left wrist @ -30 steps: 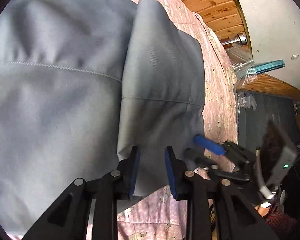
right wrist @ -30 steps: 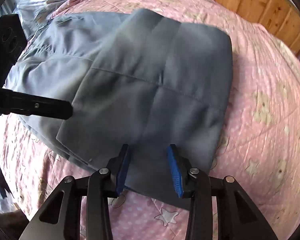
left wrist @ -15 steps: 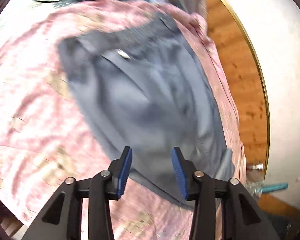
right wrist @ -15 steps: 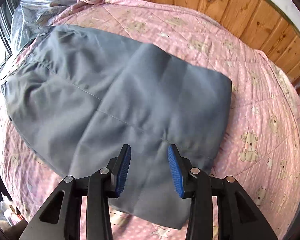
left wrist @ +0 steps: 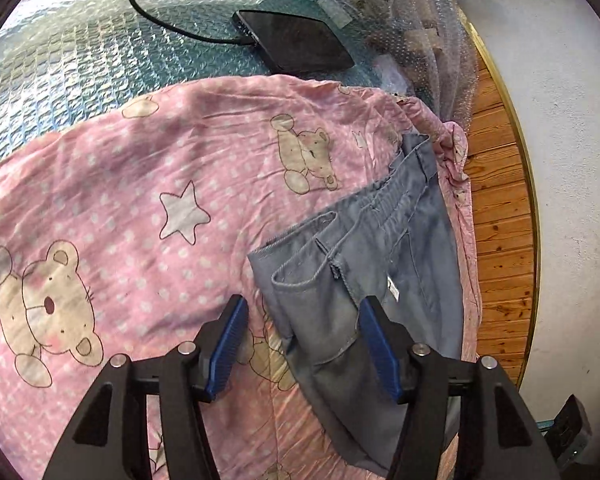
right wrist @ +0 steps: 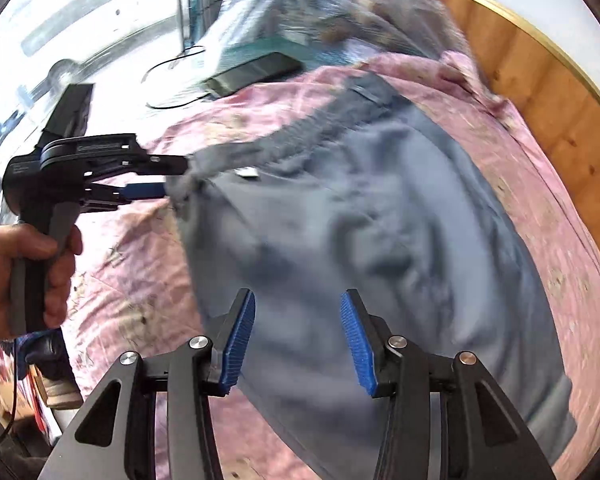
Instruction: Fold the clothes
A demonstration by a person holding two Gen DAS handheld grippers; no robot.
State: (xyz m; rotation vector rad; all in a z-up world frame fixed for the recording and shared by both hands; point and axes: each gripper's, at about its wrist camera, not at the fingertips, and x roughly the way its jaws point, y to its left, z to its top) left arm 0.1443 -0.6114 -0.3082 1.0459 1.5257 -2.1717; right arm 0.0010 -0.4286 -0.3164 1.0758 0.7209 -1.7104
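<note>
The work surface is a bed covered with a pink quilt (left wrist: 148, 184) printed with bears and stars; bubble wrap (left wrist: 60, 52) lies beyond its far edge, carrying a dark flat device (left wrist: 300, 46) with a cable attached. Wooden panelling (left wrist: 496, 208) borders the bed on the right.

The grey trousers (right wrist: 380, 240) lie on the quilt, already folded to a shorter bundle as far as can be judged. The waistband (left wrist: 384, 204) points toward the bubble wrap; a pocket opening (left wrist: 300, 276) and a small white label (left wrist: 392, 289) face up.

The left gripper (left wrist: 300, 346) has its jaws spread wide, straddling the near waistband corner and pocket edge. In the right wrist view its fingertips sit at that corner, but the blur prevents confirming contact. The right gripper (right wrist: 298, 338) is also spread, empty, hovering over the middle of the trousers.

Probable step: taking the waist corner for the next fold.

Fault risks from this position:
- Closing on the pocket flap alone would lift one layer and let the folded layers slide apart
- Closing too deep would catch the quilt with the fabric and drag it
- The right view is motion-blurred; a fast approach may displace the bundle before either tool grips
</note>
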